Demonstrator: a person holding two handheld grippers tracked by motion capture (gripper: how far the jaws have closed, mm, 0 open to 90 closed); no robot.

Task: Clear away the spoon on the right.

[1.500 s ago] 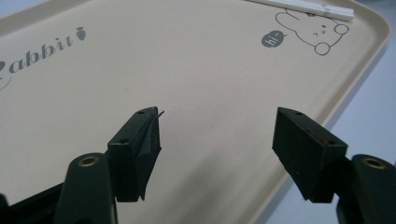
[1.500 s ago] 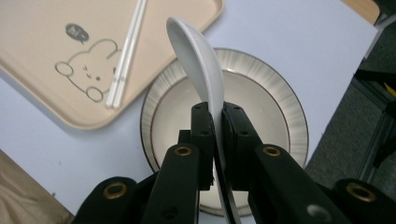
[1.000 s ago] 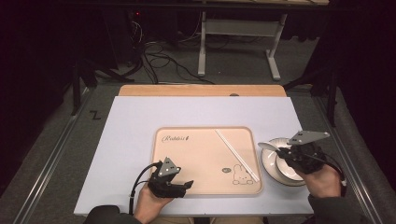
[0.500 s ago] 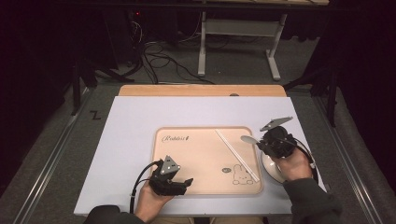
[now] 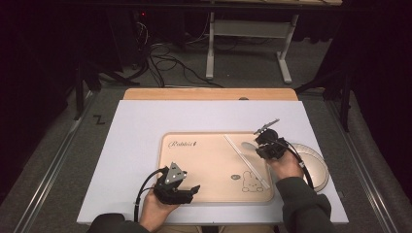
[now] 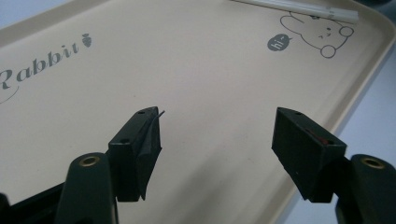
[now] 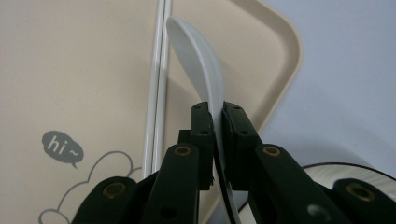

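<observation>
High view. Worktop [image 5: 136, 145] covered by pale sheet. Beige tray [image 5: 204, 165] at centre, "Rabbit" lettering toward 10 o'clock, rabbit drawing toward 4 o'clock. White chopsticks [image 5: 245, 160] lying diagonally on tray's 3 o'clock side, running from 12 toward 5 o'clock. Left hand-held gripper [image 5: 187, 191] low at tray's 7 o'clock edge, jaws pointing toward 3 o'clock, held in left hand [image 5: 155, 211]. Right hand-held gripper [image 5: 265, 141] over tray's 2 o'clock corner, held in right hand [image 5: 284, 165], dark sleeve behind. White spoon [image 5: 248, 145] projecting from it toward 9 o'clock, just beside chopsticks. White plate [image 5: 316, 167] on worktop off tray's 3 o'clock edge, partly hidden by the wrist.

Left gripper view. Left hand-held gripper [image 6: 215, 135] spread wide, nothing between the jaws, tray [image 6: 196, 70] surface beneath. "Rabbit" lettering at 9 o'clock, rabbit drawing and "hi~" bubble at 1 o'clock, chopsticks [image 6: 299, 9] ends along top edge at 1 o'clock. Tray rim running down the 3 o'clock side.

Right gripper view. Right hand-held gripper [image 7: 217, 135] pinching spoon [image 7: 198, 60] by its handle, jaws pressed on either side. Bowl of spoon reaching up toward 12 o'clock, above tray [image 7: 70, 70]; touching or clear of it, cannot tell. Chopsticks [image 7: 156, 84] just beside at 11 o'clock, lying parallel. Tray corner at 2 o'clock. Plate [image 7: 369, 175] rim at 4 o'clock.
</observation>
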